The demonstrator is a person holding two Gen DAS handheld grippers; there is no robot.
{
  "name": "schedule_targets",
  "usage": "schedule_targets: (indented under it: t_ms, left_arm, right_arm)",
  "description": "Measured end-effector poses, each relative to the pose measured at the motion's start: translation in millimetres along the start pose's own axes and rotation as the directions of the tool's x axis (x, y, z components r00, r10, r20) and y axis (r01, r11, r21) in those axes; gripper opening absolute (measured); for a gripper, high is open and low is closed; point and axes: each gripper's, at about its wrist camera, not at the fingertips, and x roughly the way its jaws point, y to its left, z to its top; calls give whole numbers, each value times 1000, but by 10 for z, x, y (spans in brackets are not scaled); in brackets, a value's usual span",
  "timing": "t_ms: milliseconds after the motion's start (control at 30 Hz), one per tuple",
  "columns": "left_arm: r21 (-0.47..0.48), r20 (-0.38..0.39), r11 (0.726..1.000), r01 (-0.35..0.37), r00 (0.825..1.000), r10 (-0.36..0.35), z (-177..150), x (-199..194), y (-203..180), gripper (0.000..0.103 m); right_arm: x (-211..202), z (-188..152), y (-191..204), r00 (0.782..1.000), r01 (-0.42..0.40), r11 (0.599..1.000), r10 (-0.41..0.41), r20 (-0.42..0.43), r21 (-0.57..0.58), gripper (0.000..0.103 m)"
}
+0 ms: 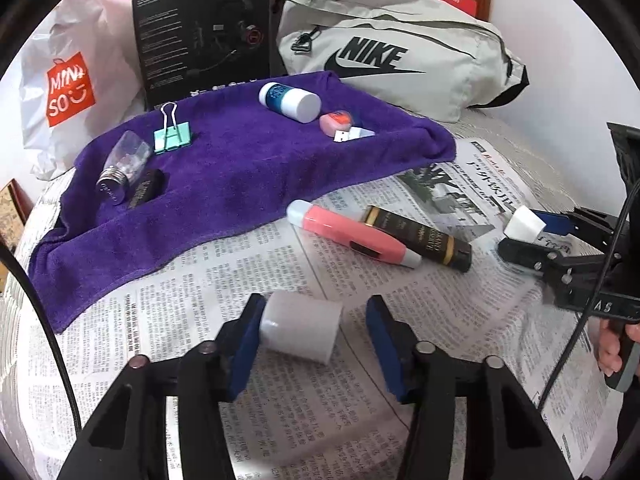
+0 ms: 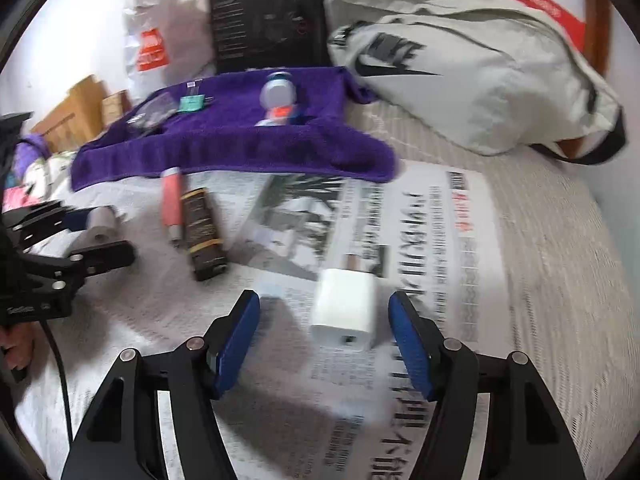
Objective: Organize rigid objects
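My left gripper (image 1: 316, 332) is open around a white cylinder (image 1: 301, 332) lying on newspaper; its left pad touches the cylinder's end, the right pad stands apart. My right gripper (image 2: 324, 340) is open around a white charger cube (image 2: 346, 312), which sits nearer the right pad. That gripper also shows in the left wrist view (image 1: 532, 236) with the cube (image 1: 524, 223). A pink pen-like tube (image 1: 352, 238) and a black tube (image 1: 420, 238) lie side by side on the newspaper. On the purple towel (image 1: 240, 176) lie a blue-and-white bottle (image 1: 289, 101), a green binder clip (image 1: 172, 134), a clear bottle (image 1: 122, 166) and small items.
A grey Nike bag (image 1: 400, 56) lies behind the towel at the right. A black box (image 1: 204, 32) and a white Miniso bag (image 1: 68, 88) stand at the back. Newspaper (image 2: 420, 248) covers the bed. The left gripper shows at the left edge of the right wrist view (image 2: 92, 240).
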Motion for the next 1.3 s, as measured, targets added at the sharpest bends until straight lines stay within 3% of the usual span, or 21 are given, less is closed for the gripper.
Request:
schedule_targets:
  t_ms: [33,100,167,333,533,900,1100,1300]
  left_arm:
    - [-6,1,1000,-2,1000,2,1,-1,10,43]
    - [-22,6,1000,4,1000,-4,3,-10,37,35]
    - [-36,9,999,22,1000,-22,6,-18,72,35]
    - [-49,1,998,42,999,-42,7,-30,99,35]
    - [-127,-14,986,105,994,-108,13,-64,231,35]
    - [-185,2,978,98,995,-99,165,-315,422,35]
    - [-193,16,979,72,997,-70,319,-466,593,35]
    - [-203,28,978,38,999,-33,532,-565,848,35]
  right_arm:
    - [-1,-1,-30,1000,-6,1000,6,1,16,64]
    - [-12,-4,-77,1000,-7,999,7,7,40,51]
    - [-23,-11,-139,1000,1,997,-2,13,73,39]
    - [-29,10,-215,999,-43,994,43,3,96,27]
    - [-49,14,-168,996,-86,993,88,-18,81,26]
    - [-157,83,-46,987,-151,988,153,-45,38,26]
    - [-238,325,29,981,-187,982,188,-42,17,26]
    - [-221,816,209,972,-236,971,235,-27,-28,26]
